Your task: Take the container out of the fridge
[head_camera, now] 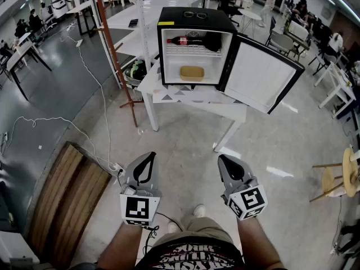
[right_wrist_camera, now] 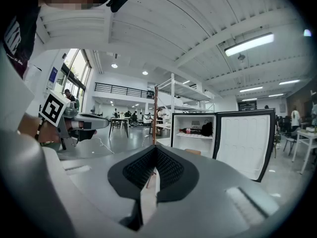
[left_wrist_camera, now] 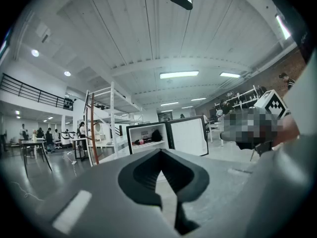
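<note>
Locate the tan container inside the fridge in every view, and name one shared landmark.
Head view: container in the fridge's lower compartment, upper centre.
Left gripper view: not visible; the left gripper covers the fridge's lower part.
Right gripper view: only its top shows, just right of centre.
Shared landmark: the bottle on the fridge's upper shelf.

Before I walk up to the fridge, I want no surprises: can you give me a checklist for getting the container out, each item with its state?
1. Fridge door open: ok.
2. Container in plain view on the floor of the fridge, nothing in front: ok.
3. Bottle on the shelf above, clear of the container: ok.
4. Left gripper and right gripper empty: ok.
5. Jaws apart for a grasp: not ok, both shut.
6. Fridge within reach: not ok, both grippers hang well short of it.
</note>
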### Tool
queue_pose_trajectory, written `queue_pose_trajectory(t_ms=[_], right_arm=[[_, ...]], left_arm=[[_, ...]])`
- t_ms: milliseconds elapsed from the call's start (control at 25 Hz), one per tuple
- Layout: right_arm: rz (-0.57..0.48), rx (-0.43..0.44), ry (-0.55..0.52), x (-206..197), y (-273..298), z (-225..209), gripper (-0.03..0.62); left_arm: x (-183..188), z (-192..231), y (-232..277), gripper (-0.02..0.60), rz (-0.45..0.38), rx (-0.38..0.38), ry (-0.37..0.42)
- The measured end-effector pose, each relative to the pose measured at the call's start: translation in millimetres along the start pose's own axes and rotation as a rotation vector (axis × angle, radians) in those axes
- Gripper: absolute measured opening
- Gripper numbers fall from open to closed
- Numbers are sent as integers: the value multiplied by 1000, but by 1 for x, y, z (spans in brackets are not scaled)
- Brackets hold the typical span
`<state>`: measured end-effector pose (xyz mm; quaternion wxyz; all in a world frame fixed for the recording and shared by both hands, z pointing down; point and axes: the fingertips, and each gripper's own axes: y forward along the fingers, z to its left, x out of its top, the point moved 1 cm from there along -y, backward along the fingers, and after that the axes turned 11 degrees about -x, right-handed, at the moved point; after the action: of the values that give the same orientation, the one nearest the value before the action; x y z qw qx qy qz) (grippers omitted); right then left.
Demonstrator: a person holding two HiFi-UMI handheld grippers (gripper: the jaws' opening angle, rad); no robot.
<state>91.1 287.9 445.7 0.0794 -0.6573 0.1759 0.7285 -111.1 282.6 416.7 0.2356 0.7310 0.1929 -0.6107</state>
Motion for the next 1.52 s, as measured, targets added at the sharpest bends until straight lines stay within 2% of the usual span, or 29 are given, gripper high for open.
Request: queue_pose_trajectory(t_ms=[240, 640, 960, 1120, 1520], right_arm=[[9, 1, 4, -4, -11, -16, 26], [22, 3, 9, -11, 7, -63, 26], [22, 61, 48, -10, 35, -92, 26], [-4, 91, 50, -2, 42, -105, 26], [-3, 112, 72, -2, 50, -120, 26]], left_arm=[[-7, -18, 12, 2, 28, -10, -33], [-13, -36, 63, 1, 51, -12, -63], [-7, -33, 99, 2, 87, 32, -75], [6, -35, 111, 2, 70, 61, -89], [11, -40, 117, 2, 78, 87, -72]])
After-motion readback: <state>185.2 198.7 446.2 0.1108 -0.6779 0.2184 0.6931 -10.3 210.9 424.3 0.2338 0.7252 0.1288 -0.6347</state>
